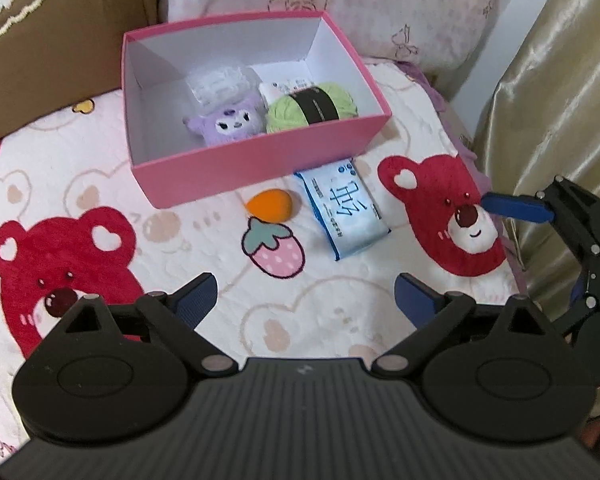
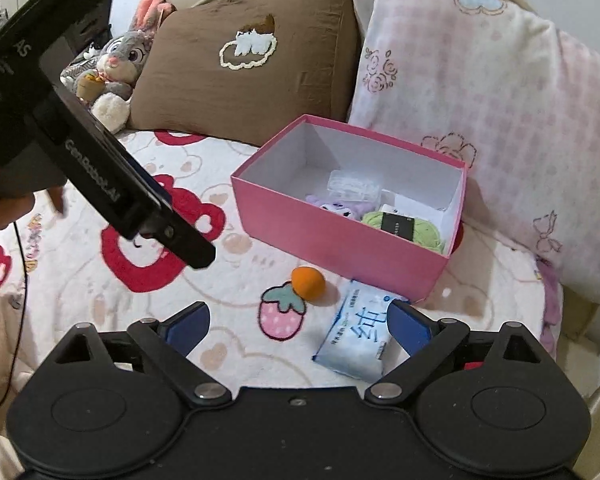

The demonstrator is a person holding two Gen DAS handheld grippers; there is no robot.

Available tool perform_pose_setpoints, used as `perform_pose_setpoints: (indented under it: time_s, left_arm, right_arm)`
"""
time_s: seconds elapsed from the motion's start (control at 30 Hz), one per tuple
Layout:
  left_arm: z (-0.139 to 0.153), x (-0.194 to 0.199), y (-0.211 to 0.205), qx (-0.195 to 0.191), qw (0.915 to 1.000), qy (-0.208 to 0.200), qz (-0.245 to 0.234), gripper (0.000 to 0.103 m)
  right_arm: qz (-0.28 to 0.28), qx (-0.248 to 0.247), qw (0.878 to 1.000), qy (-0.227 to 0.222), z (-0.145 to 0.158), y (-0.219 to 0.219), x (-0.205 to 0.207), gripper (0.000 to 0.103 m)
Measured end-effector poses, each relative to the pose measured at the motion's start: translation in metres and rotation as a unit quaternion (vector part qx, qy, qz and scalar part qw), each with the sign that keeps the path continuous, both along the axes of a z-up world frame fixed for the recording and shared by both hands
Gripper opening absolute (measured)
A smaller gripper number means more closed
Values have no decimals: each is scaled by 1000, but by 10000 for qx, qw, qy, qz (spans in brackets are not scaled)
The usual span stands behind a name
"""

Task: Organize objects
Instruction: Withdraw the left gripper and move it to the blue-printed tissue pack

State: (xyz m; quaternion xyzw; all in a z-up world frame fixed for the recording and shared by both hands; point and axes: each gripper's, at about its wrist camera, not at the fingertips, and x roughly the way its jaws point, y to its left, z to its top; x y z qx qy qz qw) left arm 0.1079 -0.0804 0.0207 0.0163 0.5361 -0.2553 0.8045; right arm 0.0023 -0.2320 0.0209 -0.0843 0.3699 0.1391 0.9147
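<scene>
A pink box point(image 1: 260, 164) point(image 2: 332, 240) stands open on the bed. Inside it lie a purple plush toy point(image 1: 230, 124) point(image 2: 334, 204), a green yarn ball point(image 1: 312, 110) point(image 2: 404, 228), a clear packet point(image 1: 220, 86) point(image 2: 352, 186) and a white card. In front of the box, on the blanket, lie an orange egg-shaped sponge point(image 1: 269, 202) point(image 2: 308, 282) and a blue-white tissue pack point(image 1: 342, 208) point(image 2: 354, 332). My left gripper point(image 1: 306, 296) hovers open short of both, nothing between its fingers. My right gripper point(image 2: 298, 322) is open too, its right finger over the tissue pack's edge.
The blanket point(image 1: 340, 312) carries red bear and pink strawberry prints. A brown pillow point(image 2: 240, 64) and a pink-white pillow point(image 2: 480, 112) stand behind the box, with a grey plush rabbit point(image 2: 116, 64) at the far left. A gold curtain point(image 1: 560, 120) hangs right of the bed.
</scene>
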Motion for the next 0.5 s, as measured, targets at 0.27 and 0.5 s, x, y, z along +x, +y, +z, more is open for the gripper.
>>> perform_pose_setpoints:
  time_s: [0.27,0.5]
  left_arm:
    - [-26,-1,-6,33,9994,61,335,99]
    - [-56,0,-13,-25,9964,-405,739,103]
  right_arm:
    - [-37,-116,9992,-373,-23,-6,-1,97]
    - [156,-47,9988,-463,-55,-9,2,97]
